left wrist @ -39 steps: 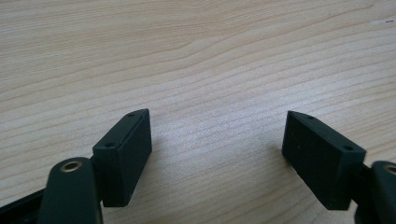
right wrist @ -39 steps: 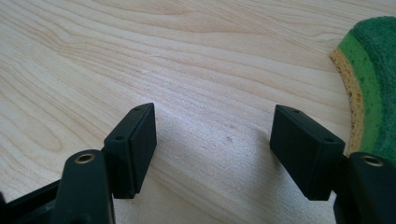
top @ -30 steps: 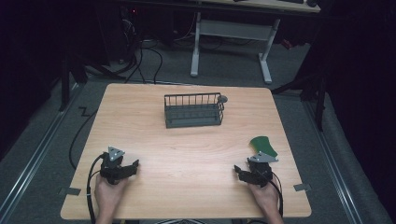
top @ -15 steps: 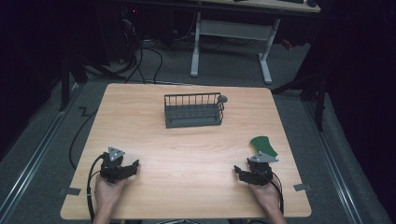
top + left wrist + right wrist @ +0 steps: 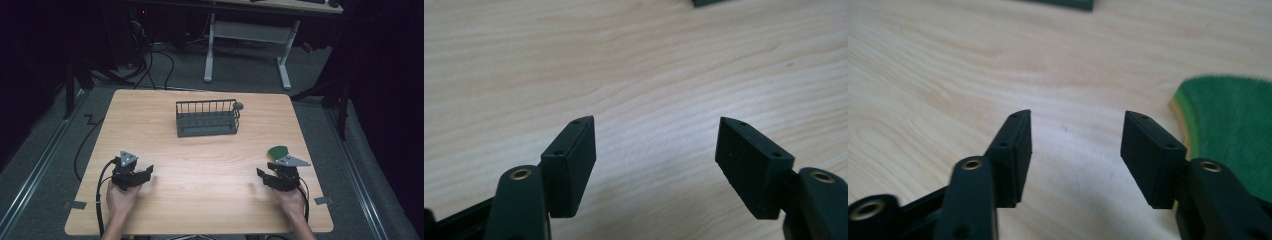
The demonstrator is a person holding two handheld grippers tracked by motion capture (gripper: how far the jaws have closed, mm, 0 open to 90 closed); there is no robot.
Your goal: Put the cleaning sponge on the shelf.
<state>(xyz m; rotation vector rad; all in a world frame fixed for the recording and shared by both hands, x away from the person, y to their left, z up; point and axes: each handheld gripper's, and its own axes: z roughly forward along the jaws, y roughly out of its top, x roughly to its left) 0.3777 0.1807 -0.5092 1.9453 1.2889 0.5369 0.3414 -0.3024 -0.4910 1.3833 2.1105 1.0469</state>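
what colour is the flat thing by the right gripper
Green with a yellowish edge; the flat thing shows best in the right gripper view.

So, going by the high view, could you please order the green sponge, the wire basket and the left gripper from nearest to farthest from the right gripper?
1. green sponge, just beyond the right gripper
2. wire basket, table's far middle
3. left gripper, opposite near corner

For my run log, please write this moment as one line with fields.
left gripper: open, empty, on table | right gripper: open, empty, beside green sponge | wire basket: far side, untouched
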